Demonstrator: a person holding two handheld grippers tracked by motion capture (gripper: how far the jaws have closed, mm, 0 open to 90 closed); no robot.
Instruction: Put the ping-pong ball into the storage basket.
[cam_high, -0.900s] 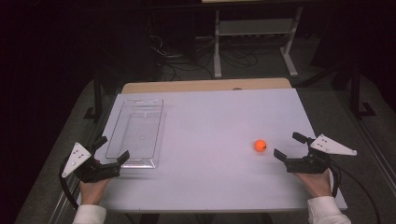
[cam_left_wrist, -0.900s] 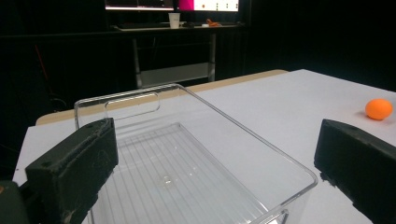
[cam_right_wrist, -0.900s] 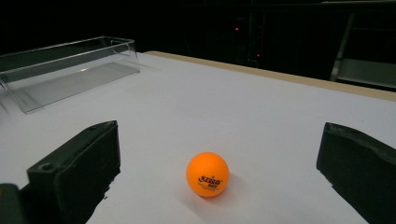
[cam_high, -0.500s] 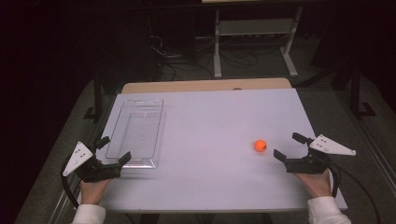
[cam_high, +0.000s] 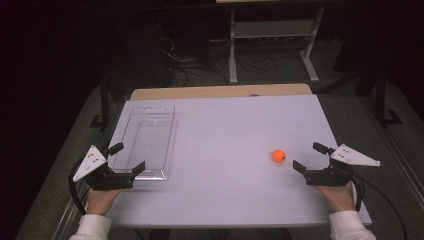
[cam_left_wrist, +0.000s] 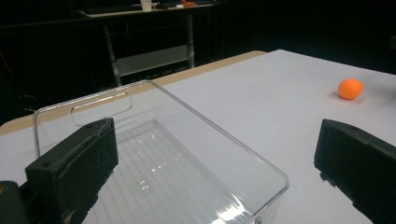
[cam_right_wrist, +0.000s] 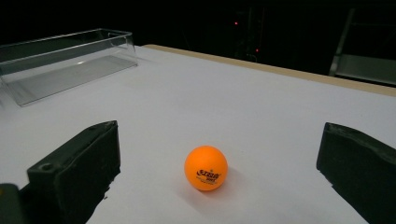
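An orange ping-pong ball (cam_high: 278, 156) rests on the white table (cam_high: 225, 120) at the right. My right gripper (cam_high: 308, 156) stands open just to its right, jaws pointing at it. In the right gripper view the ball (cam_right_wrist: 206, 168) lies on the table ahead of the wide-apart jaws of that gripper (cam_right_wrist: 222, 140), touching neither. A clear plastic tray (cam_high: 169, 131) lies lengthwise at the left, with nothing in it. My left gripper (cam_high: 127, 158) is open at the tray's near end. In the left gripper view its jaws (cam_left_wrist: 217, 140) straddle the tray's near corner (cam_left_wrist: 187, 108), and the ball (cam_left_wrist: 350, 88) sits far right.
A person's hands hold both grippers from the table's near edge. A wooden strip (cam_high: 215, 92) borders the far edge. Beyond it on the dark floor are a metal stand (cam_high: 270, 30) and cables (cam_high: 195, 65). White tabletop lies between the tray and the ball.
My left gripper has edged a little to the right, closer to the tray's near end. The right gripper and the ball have kept still.
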